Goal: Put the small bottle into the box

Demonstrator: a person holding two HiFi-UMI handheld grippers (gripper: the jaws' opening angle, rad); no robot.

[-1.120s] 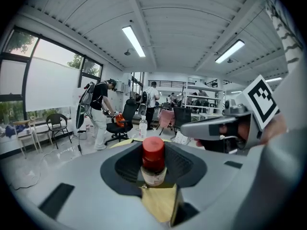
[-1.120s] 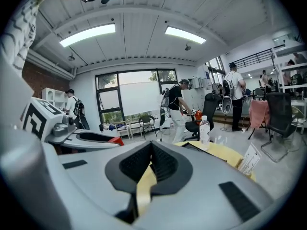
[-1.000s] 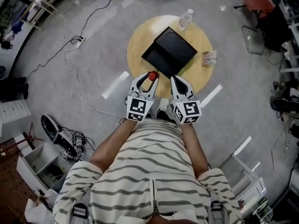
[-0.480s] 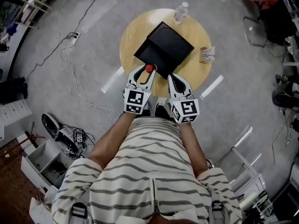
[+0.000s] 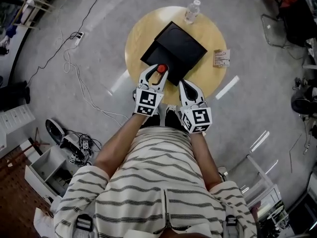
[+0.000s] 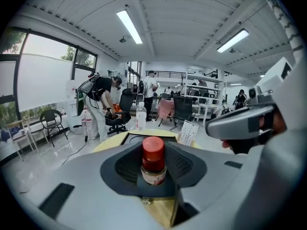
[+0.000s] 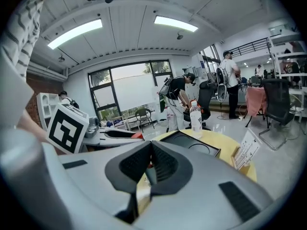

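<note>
The small bottle (image 5: 161, 68), clear with a red cap, stands upright between the pads of my left gripper (image 5: 159, 70), which is shut on it. In the left gripper view the small bottle (image 6: 153, 159) fills the middle of the left gripper (image 6: 153, 172). It hangs at the near-left edge of the open black box (image 5: 174, 49), which lies on the round wooden table (image 5: 137, 38). My right gripper (image 5: 184, 84) is beside it, at the box's near corner, shut and empty. In its own view the right gripper (image 7: 150, 162) has its pads touching, with the box (image 7: 192, 143) ahead.
A clear water bottle (image 5: 191, 11) stands at the table's far edge behind the box. A small printed card (image 5: 222, 58) sits at the table's right rim. Cables trail on the floor to the left. Chairs and people show far behind in both gripper views.
My left gripper has carried the bottle slightly forward, from the table's near rim to the box's near-left edge. The right gripper stays beside it, still shut.
</note>
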